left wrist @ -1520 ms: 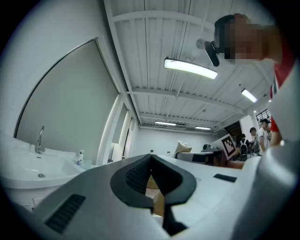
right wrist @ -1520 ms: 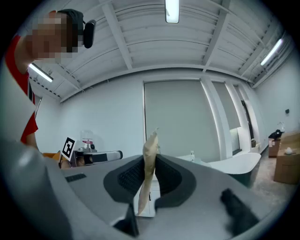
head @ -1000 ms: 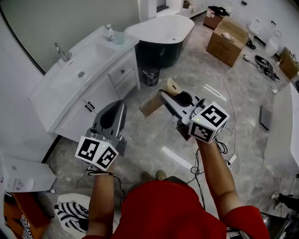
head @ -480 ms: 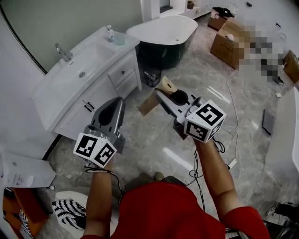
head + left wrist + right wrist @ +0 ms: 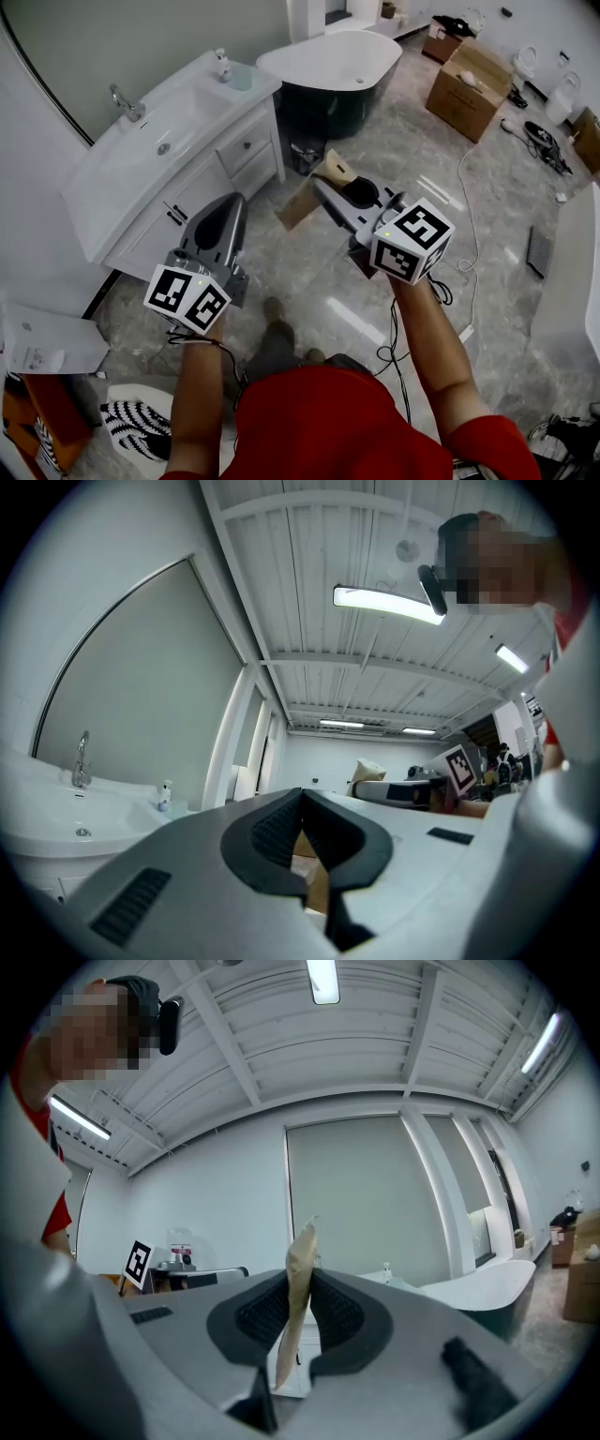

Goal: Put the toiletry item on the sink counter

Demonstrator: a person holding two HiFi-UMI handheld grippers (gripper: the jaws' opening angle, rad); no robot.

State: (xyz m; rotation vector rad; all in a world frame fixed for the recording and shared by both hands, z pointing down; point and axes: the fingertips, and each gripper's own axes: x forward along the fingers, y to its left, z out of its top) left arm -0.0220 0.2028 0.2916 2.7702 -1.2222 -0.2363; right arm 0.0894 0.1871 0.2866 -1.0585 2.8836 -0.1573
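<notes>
A flat tan pouch (image 5: 302,203) hangs in the air over the floor, to the right of the white sink counter (image 5: 111,192). My right gripper (image 5: 323,185) is shut on the pouch. In the right gripper view the pouch (image 5: 298,1279) stands upright, pinched between the dark pads (image 5: 339,1314) of the right gripper (image 5: 298,1309). My left gripper (image 5: 226,210) hovers in front of the vanity doors. In the left gripper view the left gripper (image 5: 302,806) has its jaws together with nothing held.
The counter carries a faucet (image 5: 121,99) and a soap dispenser (image 5: 221,64). A white bathtub (image 5: 328,54) stands behind the vanity, with a dark bin (image 5: 302,156) beside it. Cardboard boxes (image 5: 472,77) and cables (image 5: 461,187) lie on the marble floor.
Both grippers stay almost where they were, and the pouch is still gripped. A foot has stepped forward on the floor below the grippers.
</notes>
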